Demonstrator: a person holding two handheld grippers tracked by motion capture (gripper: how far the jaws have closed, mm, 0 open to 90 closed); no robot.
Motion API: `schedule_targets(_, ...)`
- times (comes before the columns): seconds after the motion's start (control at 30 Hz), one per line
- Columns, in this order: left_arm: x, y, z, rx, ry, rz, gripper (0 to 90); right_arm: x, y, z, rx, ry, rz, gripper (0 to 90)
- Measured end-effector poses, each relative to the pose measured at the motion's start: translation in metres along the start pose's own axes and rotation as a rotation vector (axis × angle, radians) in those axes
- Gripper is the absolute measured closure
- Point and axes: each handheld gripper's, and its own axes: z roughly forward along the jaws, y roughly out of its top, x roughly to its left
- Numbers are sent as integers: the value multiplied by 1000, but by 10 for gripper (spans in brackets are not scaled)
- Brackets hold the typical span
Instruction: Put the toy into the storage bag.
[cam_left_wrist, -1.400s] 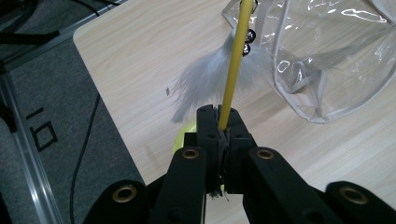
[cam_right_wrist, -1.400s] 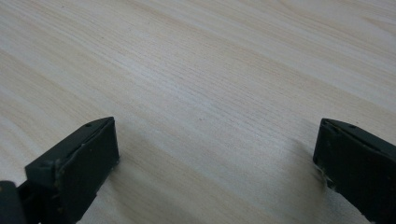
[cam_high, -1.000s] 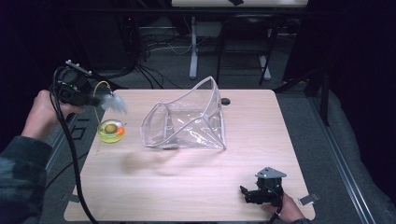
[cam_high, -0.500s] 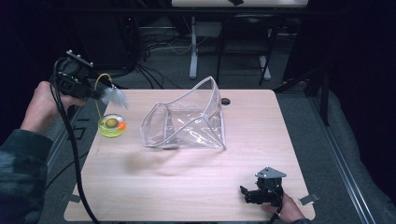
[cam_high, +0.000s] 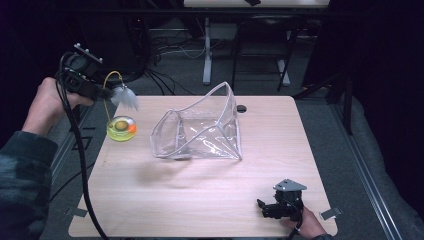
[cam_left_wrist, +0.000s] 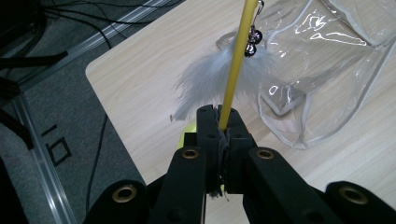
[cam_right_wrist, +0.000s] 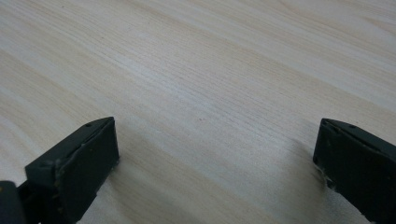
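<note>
**Yellow wand toy lifted, bag yet to be filled**

Yellow wire sits clamped between the jaws of our left gripper (cam_left_wrist: 219, 122), so the cat toy (cam_high: 121, 95) hangs above the table's (cam_high: 200, 200) left corner, its feather (cam_left_wrist: 210, 77) and bells (cam_left_wrist: 252, 42) dangling and its ball base (cam_high: 122, 128) low. We judge the pick-up done; carrying it into the clear bag (cam_high: 200, 130) remains. Our right gripper (cam_high: 270, 209) rests spread wide, empty, on the near edge.
</note>
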Motion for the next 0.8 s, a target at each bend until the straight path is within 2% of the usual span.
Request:
schedule_targets(0.33, -1, 14, -8, 2, 7, 11, 884, 0, 0, 0, 0, -1, 0, 0)
schedule_targets(0.8, -11, 41, -21, 2, 17, 44, 884, 0, 0, 0, 0, 0, 0, 0)
